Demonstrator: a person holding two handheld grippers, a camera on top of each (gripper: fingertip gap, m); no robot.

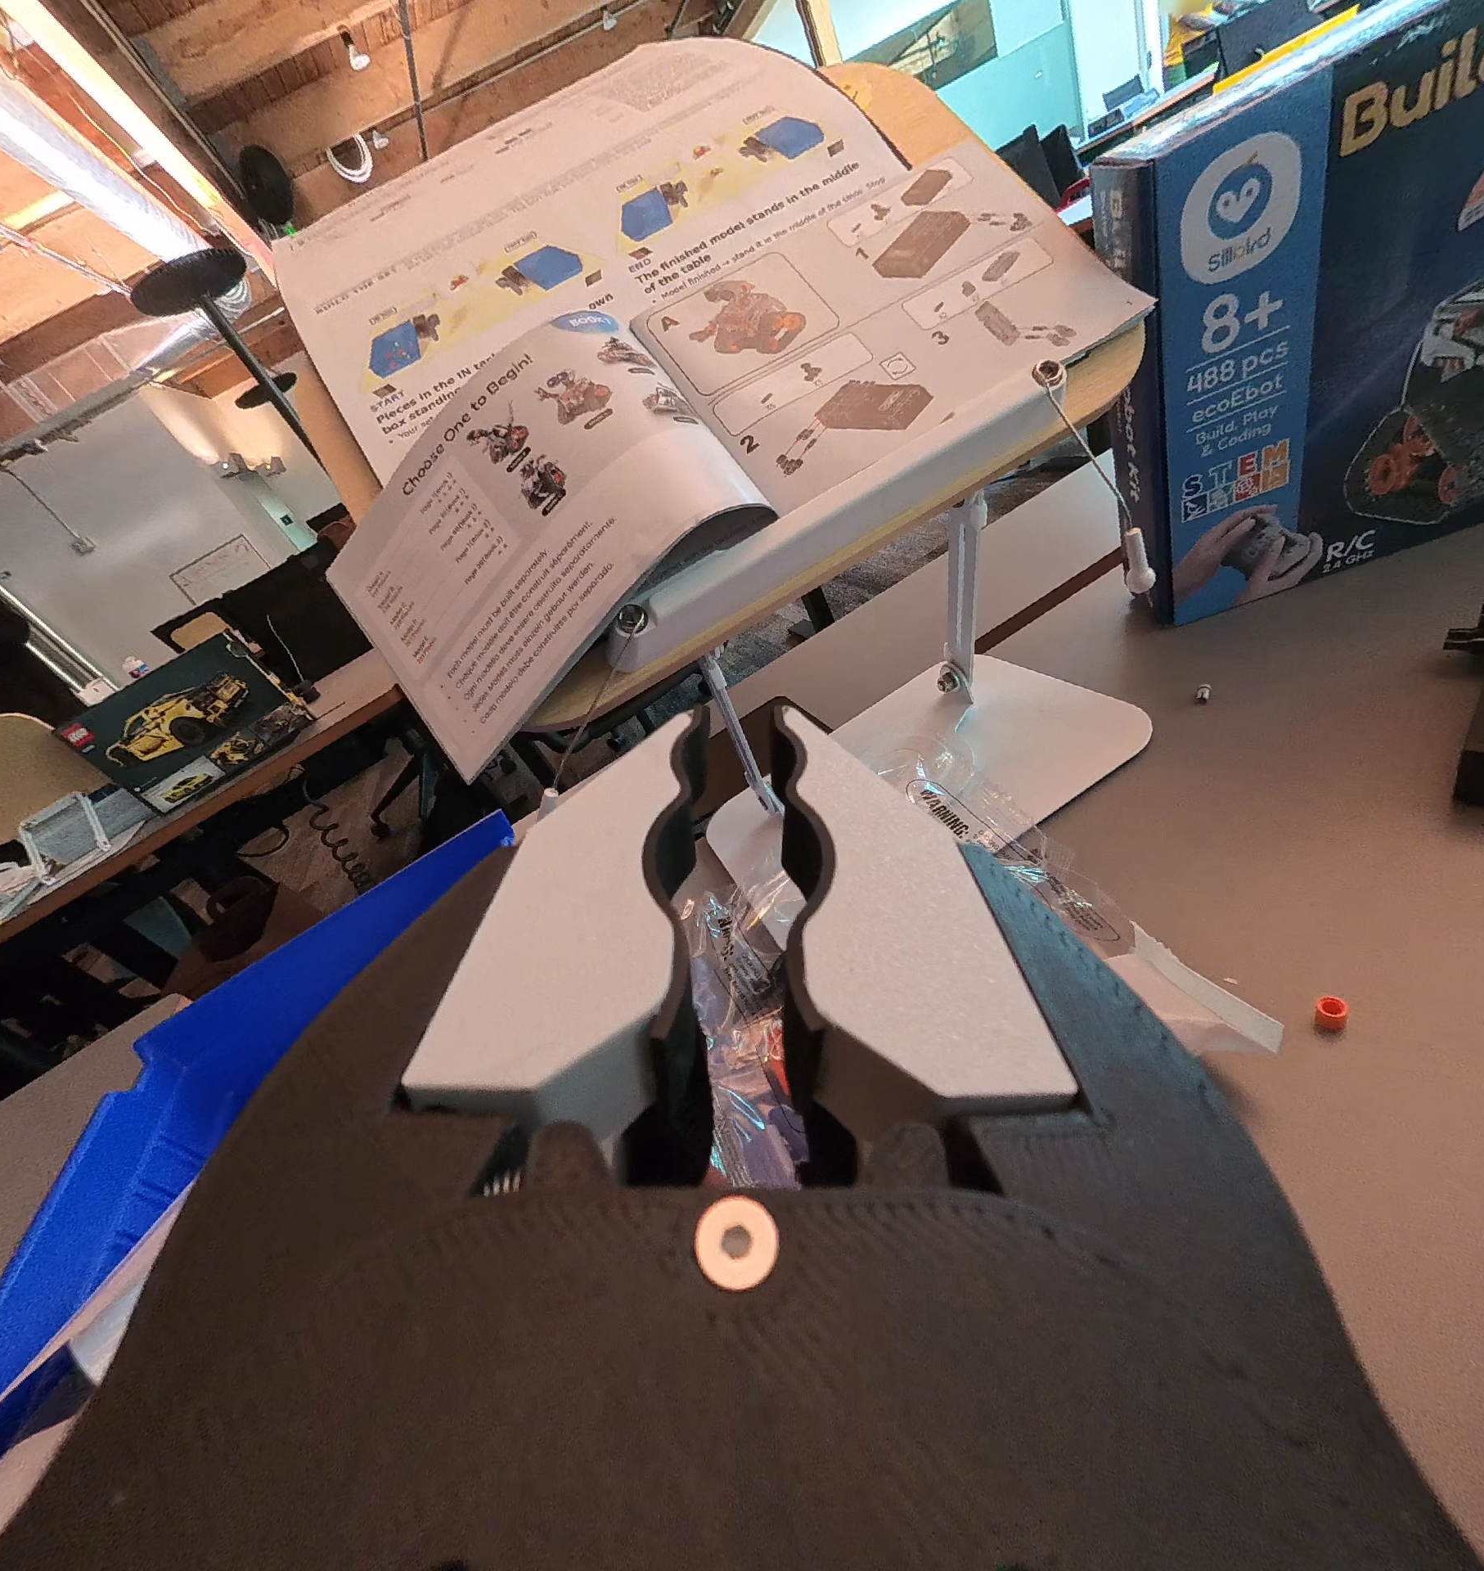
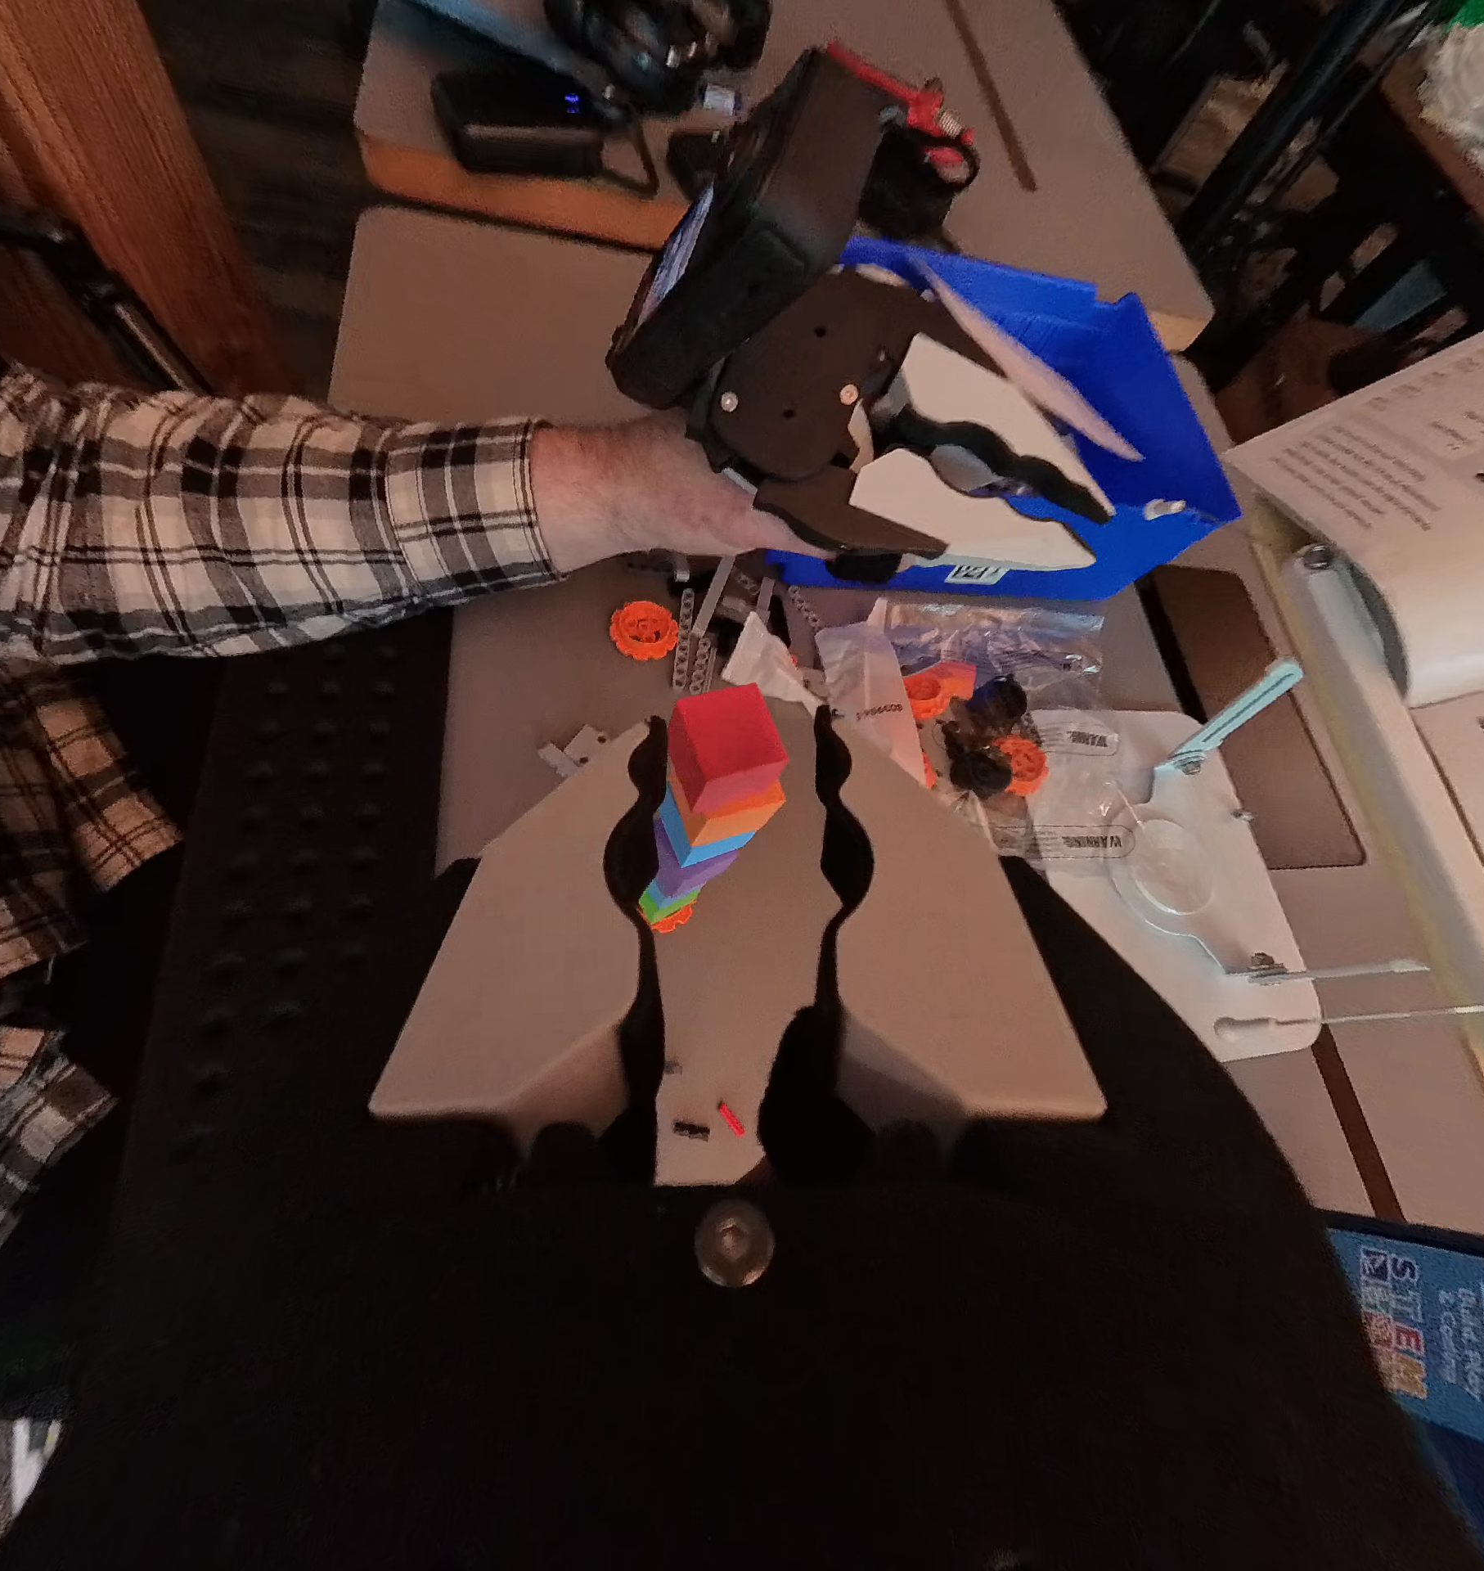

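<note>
Left gripper (image 1: 734,731) fingers apart, empty, above a plastic bag (image 1: 1011,837) beside the blue bin (image 1: 178,1131). Right gripper (image 2: 739,723) fingers apart, over a block stack (image 2: 713,791) on the tabletop (image 2: 509,680).

kit box (image 1: 1350,323) cut off at right, stacked blocks' (image 2: 713,808) base hidden

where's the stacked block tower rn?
Right wrist view: block tower stands on the table between the right gripper fingers, untouched, left of the parts bags.
</note>
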